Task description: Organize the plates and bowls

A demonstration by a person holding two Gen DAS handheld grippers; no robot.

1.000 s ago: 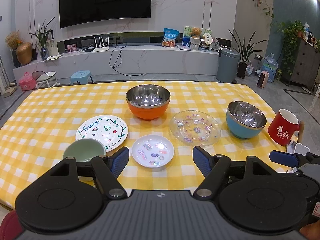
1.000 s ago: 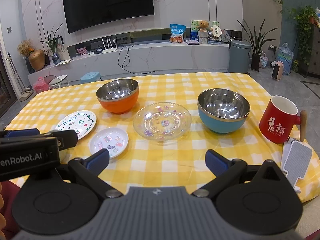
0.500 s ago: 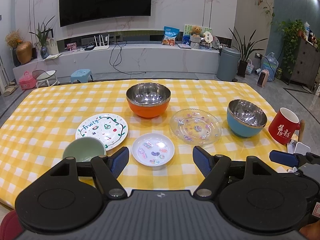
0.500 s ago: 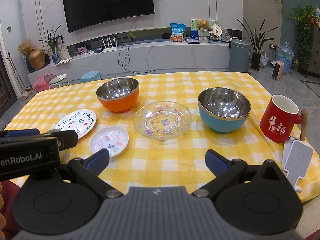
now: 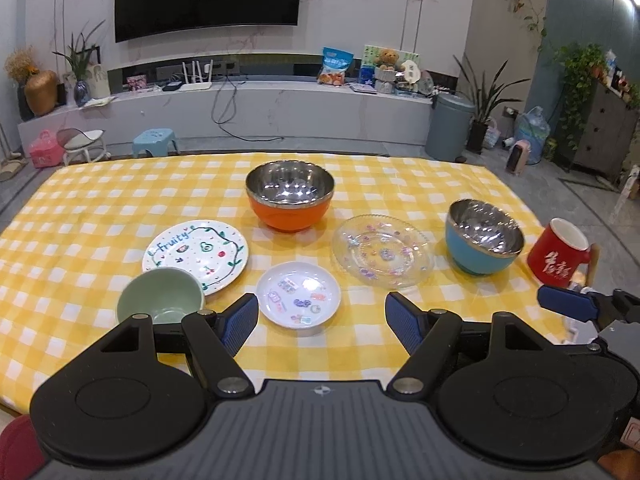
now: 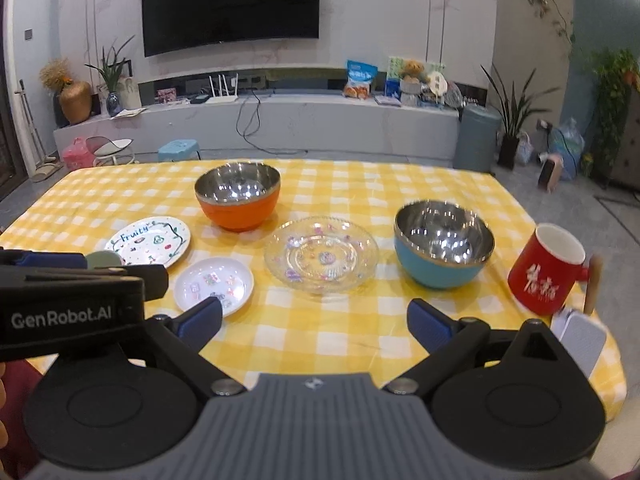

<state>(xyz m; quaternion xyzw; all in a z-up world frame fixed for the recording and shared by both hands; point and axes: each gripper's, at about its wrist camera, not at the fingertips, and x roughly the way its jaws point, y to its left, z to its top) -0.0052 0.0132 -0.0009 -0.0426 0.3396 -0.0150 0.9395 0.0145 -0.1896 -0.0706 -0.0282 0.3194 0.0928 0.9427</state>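
On the yellow checked table [image 5: 100,200] stand an orange steel-lined bowl [image 5: 289,195], a blue steel-lined bowl [image 5: 484,236], a clear glass plate [image 5: 382,250], a white "Fruity" plate [image 5: 196,250], a small white sticker dish [image 5: 298,294] and a pale green bowl [image 5: 160,300]. My left gripper [image 5: 320,322] hovers open just short of the sticker dish, with the green bowl beside its left finger. My right gripper [image 6: 316,320] is open above the near table edge, in front of the glass plate [image 6: 322,254]. The blue bowl [image 6: 443,242] is to its right.
A red mug [image 6: 546,276] with a wooden handle stands at the table's right edge, a white-and-grey flat object [image 6: 582,338] lying just before it. Behind the table are a TV wall, a low cabinet, stools, a bin and plants.
The right wrist view has tilted slightly, so the mug and blue bowl sit lower on the right. The left gripper and the dishes have not moved.
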